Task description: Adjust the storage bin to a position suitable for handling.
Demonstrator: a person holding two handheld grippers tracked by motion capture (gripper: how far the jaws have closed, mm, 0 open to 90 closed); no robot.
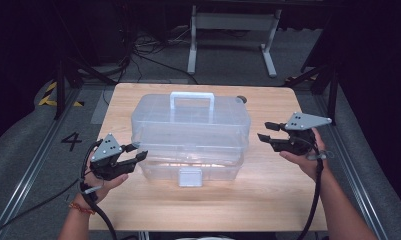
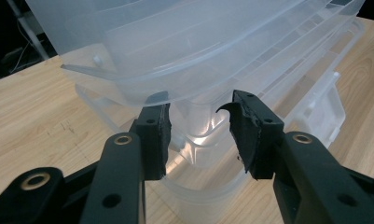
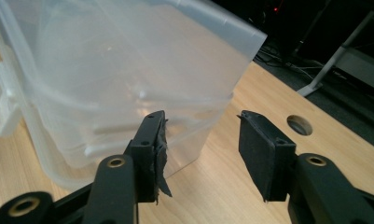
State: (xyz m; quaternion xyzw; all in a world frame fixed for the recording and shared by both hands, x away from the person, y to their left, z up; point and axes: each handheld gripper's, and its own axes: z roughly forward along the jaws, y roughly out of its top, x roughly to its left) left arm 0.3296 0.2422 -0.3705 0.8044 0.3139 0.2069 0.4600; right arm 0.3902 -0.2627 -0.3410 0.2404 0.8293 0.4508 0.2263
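the light wooden table (image 1: 268, 200) sits in the middle of a grey carpet floor (image 1: 18, 145). a small round hole (image 1: 242, 99) is in the table top near its 12 o'clock edge. at 12 o'clock on the floor stands a white metal frame with two legs (image 1: 233, 22). black cables (image 1: 148, 50) lie in a tangle at 11 o'clock. yellow and black striped tape (image 1: 50, 92) is at 10 o'clock. a black number 4 (image 1: 71, 141) is on the floor at 9 o'clock.

A light wooden counter (image 1: 268, 200) carries a clear plastic box (image 1: 190, 132) at its centre; a round hole (image 1: 242, 99) lies toward one o'clock.
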